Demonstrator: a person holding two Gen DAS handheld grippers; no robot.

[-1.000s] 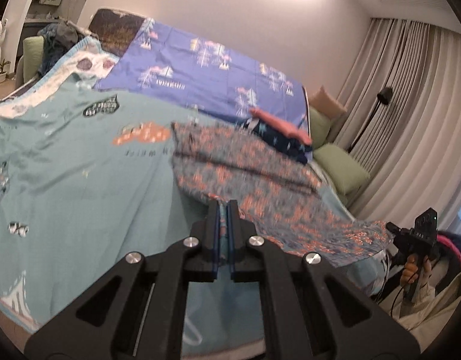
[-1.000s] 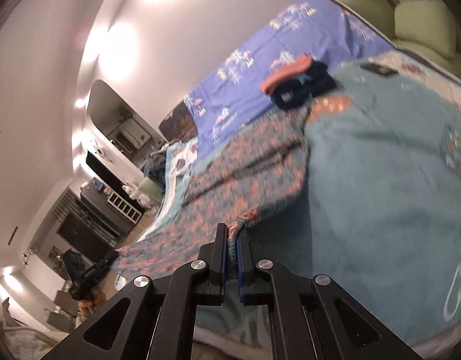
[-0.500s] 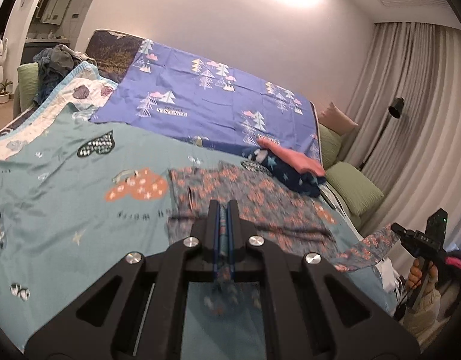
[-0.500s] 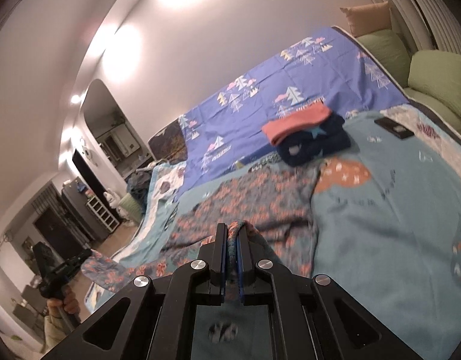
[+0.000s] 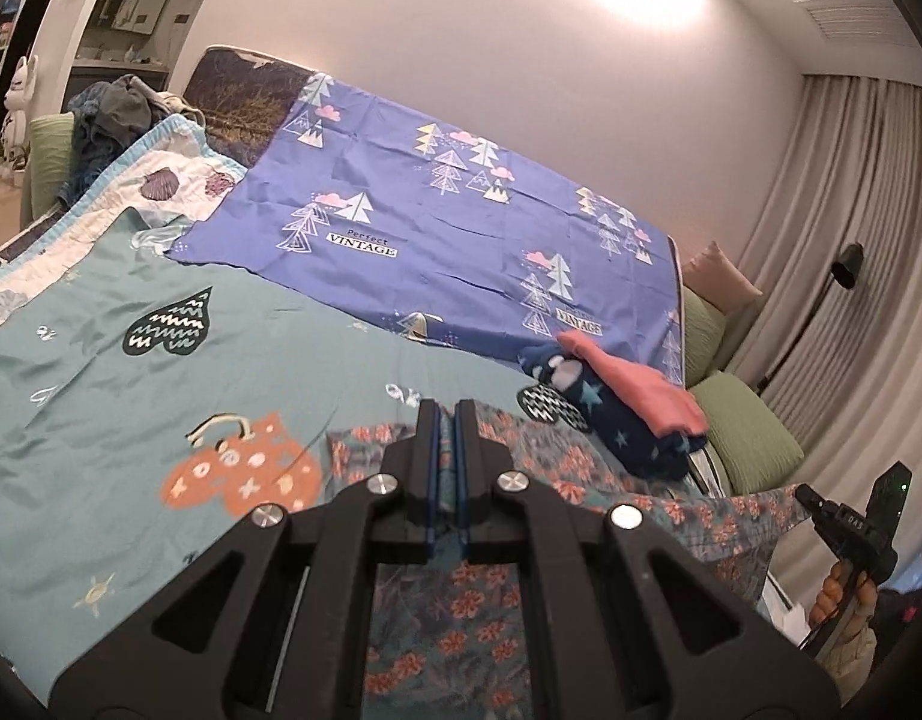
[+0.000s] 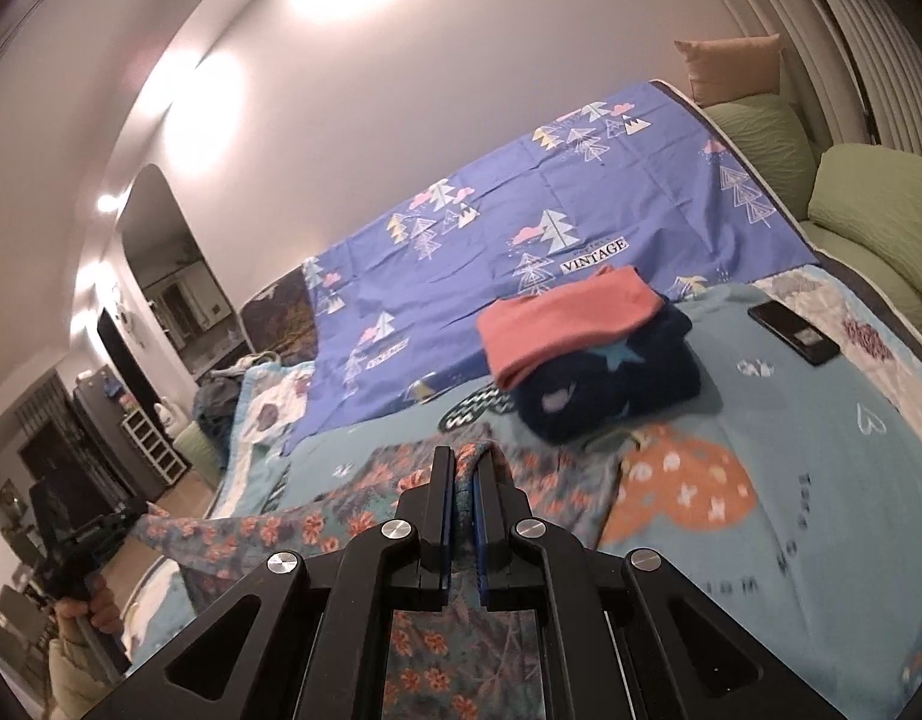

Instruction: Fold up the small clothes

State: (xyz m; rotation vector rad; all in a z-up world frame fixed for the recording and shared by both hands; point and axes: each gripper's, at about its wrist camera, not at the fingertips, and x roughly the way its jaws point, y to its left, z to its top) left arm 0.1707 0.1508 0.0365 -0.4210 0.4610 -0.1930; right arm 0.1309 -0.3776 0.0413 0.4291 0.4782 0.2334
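A grey-blue garment with orange flowers (image 5: 551, 468) lies partly on the teal bedspread (image 5: 131, 396), its near edge lifted between both grippers. My left gripper (image 5: 447, 414) is shut on one corner of it; the cloth hangs under the jaws. My right gripper (image 6: 464, 462) is shut on the other corner, and the garment (image 6: 539, 474) shows between its jaws. The right gripper also shows at the right edge of the left wrist view (image 5: 821, 501), and the left gripper at the left edge of the right wrist view (image 6: 110, 525).
A folded stack, pink piece on a navy star-print piece (image 6: 587, 348), sits on the bed just beyond the garment. A black phone (image 6: 794, 333) lies to the right. A purple tree-print sheet (image 5: 437, 228) covers the far bed. Green cushions (image 5: 743, 420) and curtains stand at the right.
Both grippers have carried the garment's held edge forward over the bed toward the folded stack. The cloth now doubles over itself, and the stack looks closer.
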